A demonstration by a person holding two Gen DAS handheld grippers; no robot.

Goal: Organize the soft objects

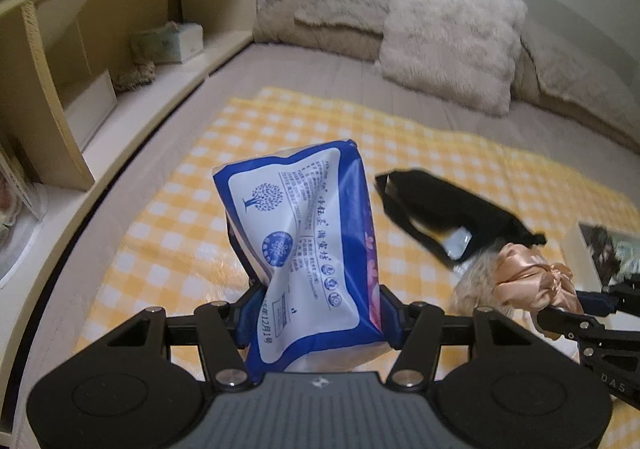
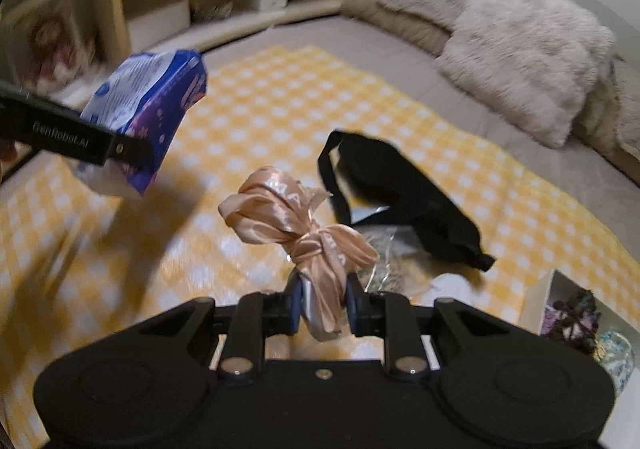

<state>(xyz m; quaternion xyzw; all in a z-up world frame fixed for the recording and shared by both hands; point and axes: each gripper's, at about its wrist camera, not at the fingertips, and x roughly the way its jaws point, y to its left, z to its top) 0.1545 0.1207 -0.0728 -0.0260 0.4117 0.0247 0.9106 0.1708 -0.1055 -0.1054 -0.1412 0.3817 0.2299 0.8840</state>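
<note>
The left gripper [image 1: 318, 313] is clenched on a soft blue-and-white plastic tissue pack [image 1: 308, 249], its blue pads pressing both sides of the pack's lower end; the pack stands raised above a yellow-and-white checked cloth [image 1: 180, 233] spread over a grey-beige mattress [image 1: 344, 77]. The pack's white back panel carries a blue tree emblem, a round blue seal, a row of small round symbols and blocks of Chinese print too fine to read; the only legible fragment ends in "12月1号". A purple side panel with pink flower marks runs along the pack's 3 o'clock edge. The right gripper [image 2: 322, 307] is clenched on a peach satin ribbon bundle [image 2: 298, 225] tied at its middle, held clear of the cloth; pale letters are woven into the ribbon, of which "MA" can be made out. In the right wrist view the left gripper's arm enters from 9 o'clock and bears the lettering "GenRobot.AI". On the cloth, at 1 o'clock from the ribbon bundle, lies a black fabric eye mask [image 2: 404, 193] with an elastic strap, partly over a crumpled clear wrapper [image 2: 382, 249]. A white open box [image 2: 576, 325] holding dark and patterned items sits at 4 o'clock. A white fluffy cushion [image 1: 452, 33] leans on folded beige blankets [image 1: 332, 17] at 1 o'clock, and a pale wooden shelf unit [image 1: 120, 21] runs along 10 o'clock.
</note>
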